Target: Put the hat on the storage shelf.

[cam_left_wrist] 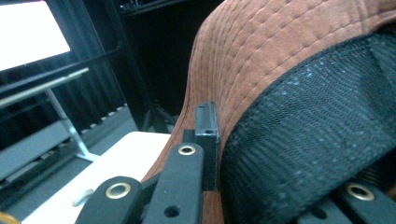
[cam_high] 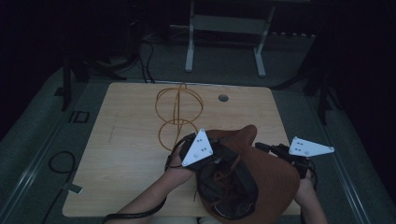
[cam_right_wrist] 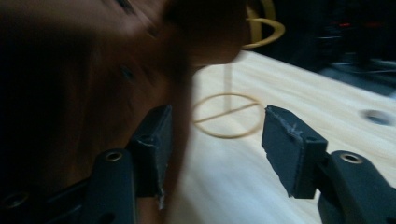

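Holding the brown hat (cam_high: 261, 163) up over the near right part of the desk (cam_high: 130, 154), I have its dark mesh lining (cam_high: 229, 191) turned toward the high camera. My left gripper (cam_high: 219, 156) is pinched on the hat's brim; in the left gripper view the jaws are pressed together with the brown fabric (cam_left_wrist: 243, 70) clamped between them and the mesh (cam_left_wrist: 317, 154) just beside. My right gripper (cam_right_wrist: 215, 149) stands spread, nothing pressed in it; the blurred hat edge (cam_right_wrist: 177, 93) lies against its left jaw and the right jaw is clear. Behind the hat, an orange wire stand (cam_high: 179, 116) sits on the desk, rings upright. A round grommet (cam_high: 223, 98) marks the far edge.
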Motion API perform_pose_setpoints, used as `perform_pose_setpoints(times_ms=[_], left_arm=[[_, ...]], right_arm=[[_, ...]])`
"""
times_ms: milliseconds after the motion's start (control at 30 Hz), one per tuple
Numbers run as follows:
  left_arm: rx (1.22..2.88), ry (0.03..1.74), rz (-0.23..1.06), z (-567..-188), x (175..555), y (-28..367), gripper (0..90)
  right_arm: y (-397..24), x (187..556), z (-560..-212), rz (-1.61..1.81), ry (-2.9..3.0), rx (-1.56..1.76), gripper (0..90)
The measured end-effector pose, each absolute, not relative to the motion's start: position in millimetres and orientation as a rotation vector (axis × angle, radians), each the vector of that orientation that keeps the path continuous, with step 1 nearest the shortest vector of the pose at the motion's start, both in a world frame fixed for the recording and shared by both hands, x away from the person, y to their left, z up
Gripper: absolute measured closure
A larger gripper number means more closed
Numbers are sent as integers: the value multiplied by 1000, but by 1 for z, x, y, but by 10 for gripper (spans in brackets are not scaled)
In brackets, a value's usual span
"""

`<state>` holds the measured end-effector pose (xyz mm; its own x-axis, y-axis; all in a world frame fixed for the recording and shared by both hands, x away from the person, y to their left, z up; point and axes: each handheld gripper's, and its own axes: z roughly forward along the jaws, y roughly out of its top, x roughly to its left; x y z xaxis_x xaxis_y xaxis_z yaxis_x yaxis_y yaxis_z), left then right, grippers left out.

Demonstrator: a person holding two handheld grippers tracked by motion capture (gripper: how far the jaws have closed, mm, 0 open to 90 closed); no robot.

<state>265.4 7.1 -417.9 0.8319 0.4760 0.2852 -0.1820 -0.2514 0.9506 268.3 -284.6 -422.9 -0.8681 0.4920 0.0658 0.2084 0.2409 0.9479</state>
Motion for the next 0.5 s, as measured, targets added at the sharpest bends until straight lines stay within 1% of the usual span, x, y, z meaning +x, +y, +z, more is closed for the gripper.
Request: perform_pose_setpoints(times_ms=[33, 167, 267, 367, 467, 500], left_arm=[[1719, 232, 618, -418, 266, 6, 866], [1703, 214, 632, -415, 265, 2, 866], [1695, 196, 634, -414, 263, -2, 866], [1695, 154, 671, -411, 256, -13, 866], [1688, 160, 666, -409, 256, -15, 865], [1681, 168, 664, -407, 257, -16, 865]], right_arm=[[-281, 269, -424, 1694, 2285, 629, 413], [-273, 271, -424, 1822, 2297, 566, 405], [-267, 273, -424, 1824, 2298, 543, 408], [-256, 274, -422, 1833, 2298, 501, 410], [-254, 274, -419, 1859, 2289, 480, 436], [-253, 274, -415, 1856, 2286, 472, 485]])
